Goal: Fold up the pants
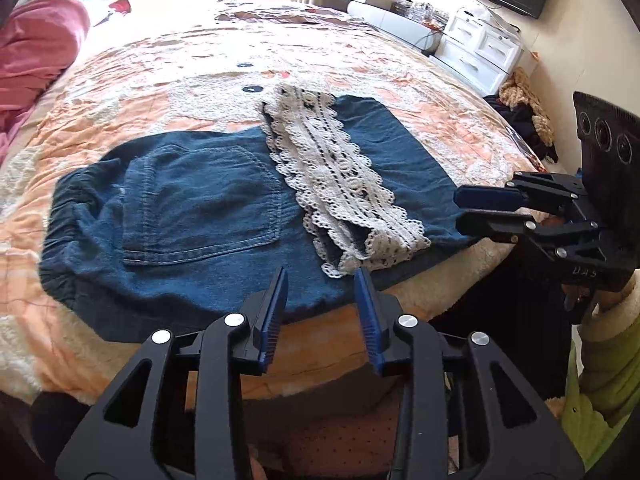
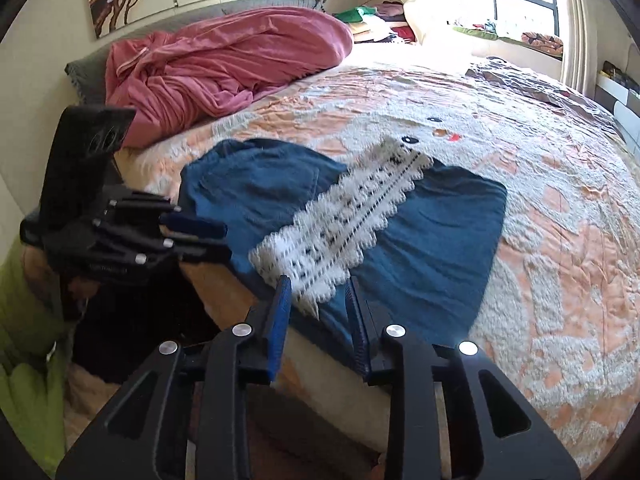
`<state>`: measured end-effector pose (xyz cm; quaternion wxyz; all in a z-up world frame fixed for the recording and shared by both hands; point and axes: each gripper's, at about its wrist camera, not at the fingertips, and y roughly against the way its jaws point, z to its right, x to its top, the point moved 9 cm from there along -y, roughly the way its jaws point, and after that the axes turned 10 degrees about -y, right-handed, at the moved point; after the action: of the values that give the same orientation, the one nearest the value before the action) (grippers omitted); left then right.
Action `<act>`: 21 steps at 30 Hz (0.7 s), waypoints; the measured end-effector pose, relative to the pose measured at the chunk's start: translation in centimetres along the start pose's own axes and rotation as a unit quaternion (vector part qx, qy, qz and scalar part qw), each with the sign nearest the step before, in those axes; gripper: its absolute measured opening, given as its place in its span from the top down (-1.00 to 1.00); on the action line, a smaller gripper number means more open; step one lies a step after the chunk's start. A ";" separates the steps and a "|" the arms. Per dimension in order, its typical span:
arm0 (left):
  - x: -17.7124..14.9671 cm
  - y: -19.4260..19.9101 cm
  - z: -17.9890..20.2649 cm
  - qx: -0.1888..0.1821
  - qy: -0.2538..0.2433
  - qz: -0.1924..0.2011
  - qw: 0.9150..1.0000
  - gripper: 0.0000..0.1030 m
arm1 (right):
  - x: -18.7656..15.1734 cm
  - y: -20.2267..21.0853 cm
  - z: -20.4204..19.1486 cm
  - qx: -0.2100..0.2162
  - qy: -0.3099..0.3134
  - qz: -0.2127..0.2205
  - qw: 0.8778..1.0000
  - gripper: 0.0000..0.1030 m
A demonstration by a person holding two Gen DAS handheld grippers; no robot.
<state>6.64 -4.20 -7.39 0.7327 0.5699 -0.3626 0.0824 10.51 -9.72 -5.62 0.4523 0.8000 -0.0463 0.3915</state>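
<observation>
Denim pants [image 1: 208,216] folded on bed [image 1: 160,64] | both hand-held grippers apart, empty

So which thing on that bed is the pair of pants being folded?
Start at the big bed with the peach-and-cream bedspread; the crumpled pink blanket lies at its head. Near the front edge lie the folded blue denim pants, the only dark blue item, with white lace trim across them.

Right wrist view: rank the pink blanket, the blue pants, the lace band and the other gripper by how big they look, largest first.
1. blue pants
2. pink blanket, close behind and farther off, so that order is unsure
3. lace band
4. left gripper, blurred, looks about as big as the lace
</observation>
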 end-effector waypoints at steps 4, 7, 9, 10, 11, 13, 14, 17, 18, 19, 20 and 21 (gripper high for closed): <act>-0.2 0.7 -0.9 0.011 0.009 0.002 1.000 0.33 | 1.1 -2.5 -0.5 -0.004 -0.002 -0.014 1.000 0.48; -0.4 1.0 -1.4 0.018 0.012 0.001 1.000 0.22 | 0.3 -4.6 -1.1 -0.008 0.004 -0.042 0.999 0.48; -0.6 1.3 -1.7 0.025 0.012 0.002 1.000 0.18 | -0.5 -5.7 -1.4 -0.022 0.011 -0.058 0.998 0.47; -0.6 1.3 -1.9 0.025 0.013 0.003 1.000 0.17 | -0.8 -6.0 -1.5 -0.028 0.015 -0.060 0.998 0.47; -0.7 1.4 -2.0 0.024 0.015 0.004 1.000 0.16 | -1.0 -6.1 -1.5 -0.035 0.018 -0.058 0.998 0.47; -0.8 1.5 -2.2 0.025 0.018 0.004 1.000 0.12 | -1.2 -6.1 -1.4 -0.036 0.010 -0.055 0.998 0.47; -0.8 1.5 -2.4 0.026 0.020 0.005 0.999 0.11 | -1.2 -6.1 -1.4 -0.036 0.008 -0.054 0.998 0.47; -0.9 1.7 -2.7 0.027 0.026 0.008 0.999 0.02 | -1.2 -5.9 -1.2 -0.035 0.001 -0.057 0.998 0.45; -0.9 1.9 -2.8 0.029 0.028 0.009 0.999 -0.02 | -1.1 -5.5 -1.2 -0.030 -0.010 -0.056 0.998 0.44; -0.9 2.1 -3.0 0.030 0.029 0.011 0.999 -0.05 | -0.8 -5.1 -1.3 -0.024 -0.020 -0.053 0.998 0.34; -1.0 2.3 -3.1 0.030 0.030 0.013 0.999 -0.06 | -0.6 -4.8 -1.4 -0.021 -0.026 -0.047 0.998 0.13; -1.0 2.5 -3.2 0.031 0.031 0.014 0.999 -0.07 | -0.3 -4.1 -1.5 -0.019 -0.028 -0.038 0.999 0.05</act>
<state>6.03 -0.19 -6.38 0.7241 0.5849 -0.3447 0.1212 11.16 -6.25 -8.15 0.4805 0.8032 -0.0364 0.3503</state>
